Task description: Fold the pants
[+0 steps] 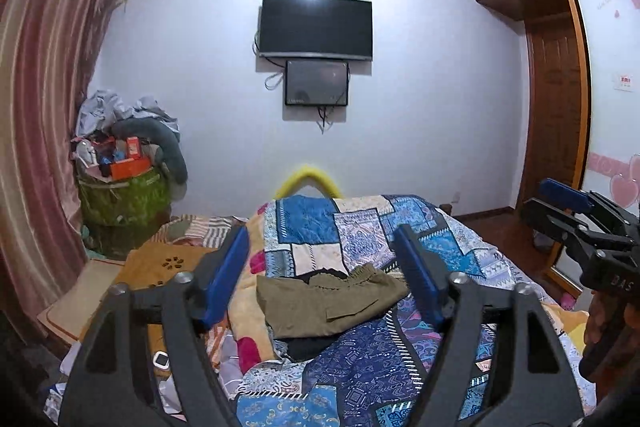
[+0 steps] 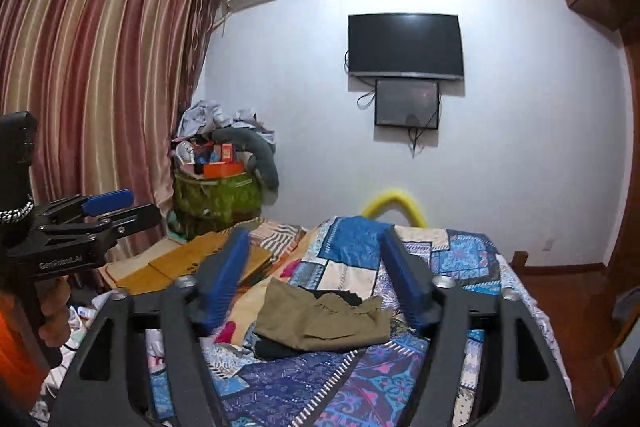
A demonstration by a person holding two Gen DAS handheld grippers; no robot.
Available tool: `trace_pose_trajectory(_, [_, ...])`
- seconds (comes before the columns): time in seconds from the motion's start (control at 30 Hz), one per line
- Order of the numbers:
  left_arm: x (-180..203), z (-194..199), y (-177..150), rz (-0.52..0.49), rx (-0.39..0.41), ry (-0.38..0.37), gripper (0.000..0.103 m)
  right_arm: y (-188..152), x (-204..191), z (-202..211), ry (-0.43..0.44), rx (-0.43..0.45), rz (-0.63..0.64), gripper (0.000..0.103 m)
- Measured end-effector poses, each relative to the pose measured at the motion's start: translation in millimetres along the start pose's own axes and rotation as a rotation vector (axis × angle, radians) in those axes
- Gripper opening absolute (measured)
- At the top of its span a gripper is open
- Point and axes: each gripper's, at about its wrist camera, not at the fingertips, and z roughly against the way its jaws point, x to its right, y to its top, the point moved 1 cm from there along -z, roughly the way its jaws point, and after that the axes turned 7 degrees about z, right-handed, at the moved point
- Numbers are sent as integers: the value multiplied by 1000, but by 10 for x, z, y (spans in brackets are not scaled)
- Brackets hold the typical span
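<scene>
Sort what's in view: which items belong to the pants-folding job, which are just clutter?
Job:
- folded olive-green fabric pants on the patchwork quilt
- black garment under them
- left gripper, right gripper, jaws open and empty

Lying about:
- green bag heaped with boxes and clothes
- black wall-mounted TV
- yellow foam tube
- wooden lap desk

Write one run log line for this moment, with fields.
stage: pants folded | olive pants: on patchwork quilt | left gripper: open, empty | right gripper: open, empty
</scene>
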Motion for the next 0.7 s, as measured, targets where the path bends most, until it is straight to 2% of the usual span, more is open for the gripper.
trace_pose_trajectory(0.03, [6, 44, -14, -2, 8, 5, 90, 5, -17, 25, -5, 3, -1, 76])
trace_pose_trajectory(0.07, [3, 68, -23, -3, 13, 4, 98, 9, -31, 34, -11, 2, -3, 84])
trace_pose_trajectory(0.17, [-13, 98, -47, 7, 13, -7, 103, -17, -37, 63, -23, 6, -16, 103])
trace_pose_trajectory(0.7, [37, 123, -106, 1, 2, -32, 103, -98, -55, 170, -41, -2, -50, 103])
